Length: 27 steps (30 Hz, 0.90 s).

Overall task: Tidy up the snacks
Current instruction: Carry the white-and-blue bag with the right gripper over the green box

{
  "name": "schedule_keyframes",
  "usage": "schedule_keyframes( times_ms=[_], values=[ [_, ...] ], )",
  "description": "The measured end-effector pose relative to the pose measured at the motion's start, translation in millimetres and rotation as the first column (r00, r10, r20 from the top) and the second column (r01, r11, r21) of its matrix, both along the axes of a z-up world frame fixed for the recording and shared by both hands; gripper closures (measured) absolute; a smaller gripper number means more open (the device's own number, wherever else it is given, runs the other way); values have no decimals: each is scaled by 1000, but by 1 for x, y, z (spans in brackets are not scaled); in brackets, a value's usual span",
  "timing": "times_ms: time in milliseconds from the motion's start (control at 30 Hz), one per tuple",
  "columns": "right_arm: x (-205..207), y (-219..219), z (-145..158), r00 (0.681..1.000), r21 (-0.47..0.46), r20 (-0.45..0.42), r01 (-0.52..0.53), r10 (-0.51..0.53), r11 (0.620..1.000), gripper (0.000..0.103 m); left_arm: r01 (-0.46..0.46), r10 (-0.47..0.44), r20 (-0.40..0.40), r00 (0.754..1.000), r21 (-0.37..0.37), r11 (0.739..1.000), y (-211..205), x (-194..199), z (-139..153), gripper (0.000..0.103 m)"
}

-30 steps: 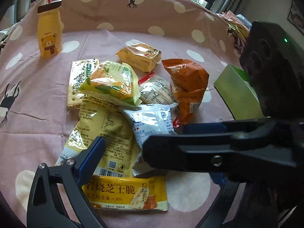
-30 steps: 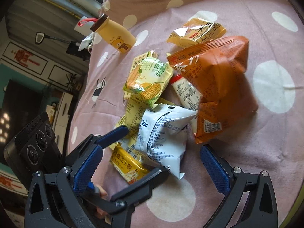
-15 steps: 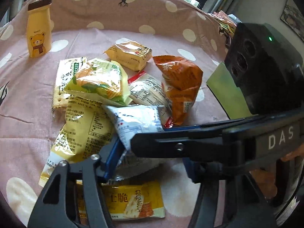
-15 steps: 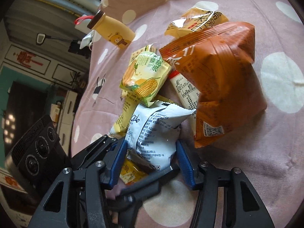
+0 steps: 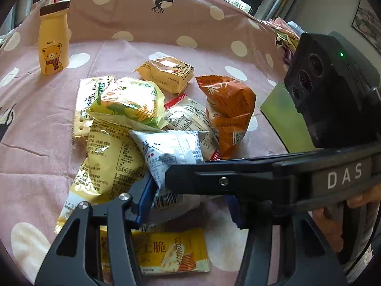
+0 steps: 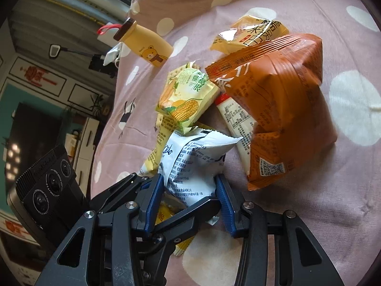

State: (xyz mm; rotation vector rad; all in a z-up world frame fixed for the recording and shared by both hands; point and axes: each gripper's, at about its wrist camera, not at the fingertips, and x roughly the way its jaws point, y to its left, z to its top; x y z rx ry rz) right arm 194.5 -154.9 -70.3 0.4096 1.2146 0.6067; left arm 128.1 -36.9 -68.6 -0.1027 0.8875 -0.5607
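Observation:
A pile of snack packets lies on a pink dotted cloth [image 5: 35, 128]. Both grippers pinch the same white packet [image 5: 171, 152], which also shows in the right wrist view [image 6: 193, 164]. My left gripper [image 5: 188, 202] holds its near end, its right finger hidden behind the right gripper's arm. My right gripper [image 6: 190, 197] clamps it from both sides. Around it lie an orange bag [image 5: 228, 109], a corn packet [image 5: 131, 102], a long yellow packet [image 5: 109, 162] and a flat yellow cracker packet [image 5: 171, 252].
A yellow bear bottle [image 5: 53, 38] stands far left. A small yellow packet [image 5: 166, 72] and a cracker sleeve [image 5: 88, 100] lie behind the pile. A green box flap [image 5: 285, 119] stands at the right. Cushions rise behind.
Both grippers have closed from open onto the white packet. The right gripper moved in toward the pile, and the packet's near end has lifted slightly.

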Motion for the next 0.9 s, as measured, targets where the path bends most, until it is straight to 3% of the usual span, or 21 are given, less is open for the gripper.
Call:
schedule_keyframes(
  times_ms=[133,400,900],
  values=[
    [-5,4,8,1000,6,28,-7,7,1000,56,-15,12,56,998,44,999,-1,-10,11,50],
    [-30,7,48,989,-49,146,2,5,999,56,-5,3,119,993,16,1000,3,-35,42,50],
    [-74,-38,87,970,-66,231,97,-80,993,56,76,-86,200,976,58,995,-52,-68,76,50]
  ],
)
